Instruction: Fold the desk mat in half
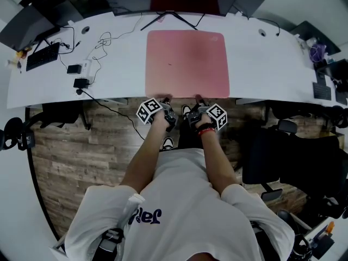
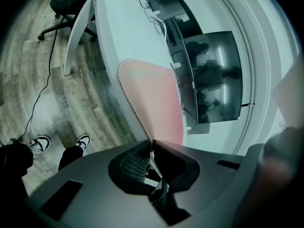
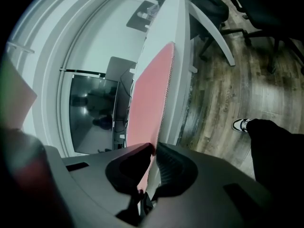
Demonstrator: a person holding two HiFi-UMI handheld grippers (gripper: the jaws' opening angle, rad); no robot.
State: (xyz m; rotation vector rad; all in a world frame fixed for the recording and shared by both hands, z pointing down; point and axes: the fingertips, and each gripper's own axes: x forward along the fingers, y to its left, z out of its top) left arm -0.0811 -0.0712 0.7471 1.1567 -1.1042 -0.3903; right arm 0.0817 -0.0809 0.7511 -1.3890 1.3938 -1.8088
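A pink desk mat lies flat on the white desk, its near edge at the desk's front rim. My left gripper is at the mat's near-left corner and my right gripper at the near edge a little to the right. In the left gripper view the mat has its stitched edge running in between the jaws, and the left gripper is shut on it. The right gripper view shows the mat edge-on, pinched by the right gripper. Both grippers are rolled onto their sides.
A monitor stand rises just behind the mat. A black keyboard, small devices and loose cables lie at the desk's left. Dark office chairs stand on the wooden floor to my right.
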